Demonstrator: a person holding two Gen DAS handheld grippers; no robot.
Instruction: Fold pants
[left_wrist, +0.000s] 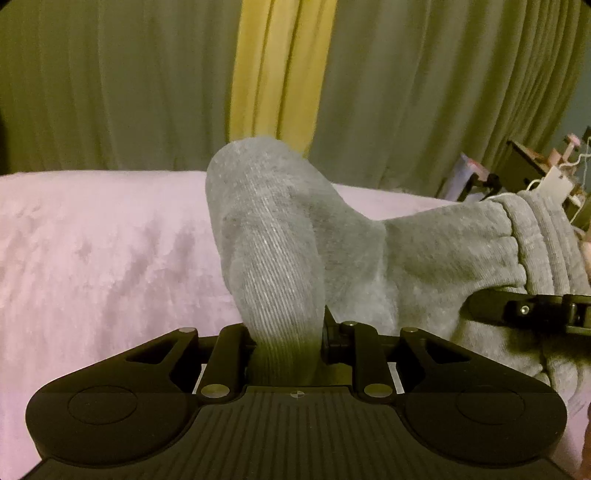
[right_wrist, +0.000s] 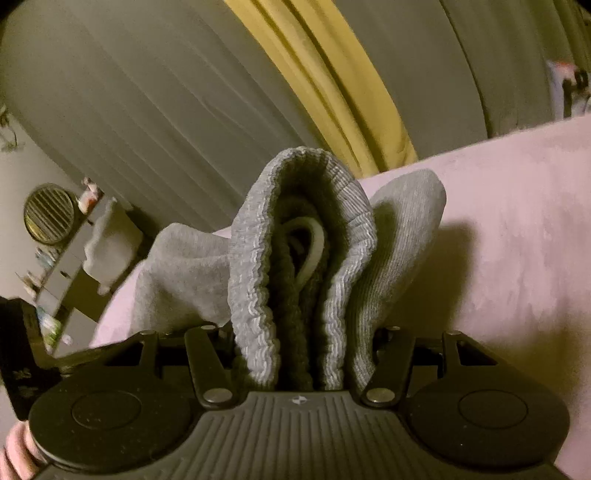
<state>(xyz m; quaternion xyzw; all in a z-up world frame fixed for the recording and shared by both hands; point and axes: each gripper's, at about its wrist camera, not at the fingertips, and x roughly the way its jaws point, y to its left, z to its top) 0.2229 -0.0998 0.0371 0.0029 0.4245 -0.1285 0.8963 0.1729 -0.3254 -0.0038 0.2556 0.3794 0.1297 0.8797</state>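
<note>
Here, pants (left_wrist: 280, 229): grey knit, soft and floppy, lifted off the pink blanket (left_wrist: 92, 240).
Left gripper (left_wrist: 286, 332): clamped on a fabric fold.
Right gripper (right_wrist: 299, 354): pinching the bunched elastic waistband (right_wrist: 255, 266).
Best hold: thick waistband, least slippage.

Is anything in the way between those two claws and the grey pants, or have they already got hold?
Nothing visible is between them. The left gripper is shut on a bunch of the grey pants, and the right gripper is clamped on the ribbed waistband, above the pink blanket.
</note>
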